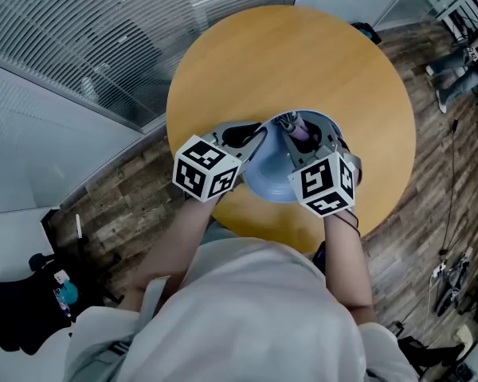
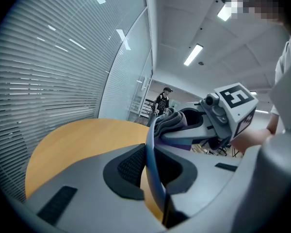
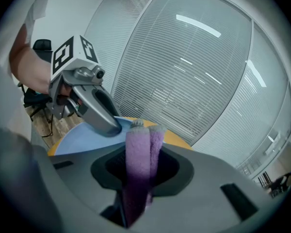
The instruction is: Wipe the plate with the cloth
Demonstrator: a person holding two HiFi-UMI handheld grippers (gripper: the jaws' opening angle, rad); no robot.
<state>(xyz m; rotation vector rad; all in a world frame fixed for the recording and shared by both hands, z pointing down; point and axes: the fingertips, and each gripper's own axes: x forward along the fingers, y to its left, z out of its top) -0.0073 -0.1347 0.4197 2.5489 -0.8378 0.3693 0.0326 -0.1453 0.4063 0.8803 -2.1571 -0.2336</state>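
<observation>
Head view: blue plate (image 1: 272, 183) is held up over the near side of the round wooden table (image 1: 223, 62), with the left gripper (image 1: 259, 134) and right gripper (image 1: 297, 127) meeting on it.

Left gripper view: jaws nearly closed, pinching the plate's rim edge-on.

Right gripper view: jaws clamped on the folded purple cloth (image 3: 138, 149), whose tip is right at the plate.

left gripper (image 2: 153, 169): a grey moulded shell is seen, with black ribbed pads (image 2: 131, 166) set into the jaws.
right gripper (image 3: 138, 171): the same grey shell is seen, with a dark recess around the jaws.
marker cubes (image 1: 207, 168): one white cube printed with black square patterns is mounted on each gripper.
top (image 1: 247, 309): a pale grey short-sleeved garment is worn.
</observation>
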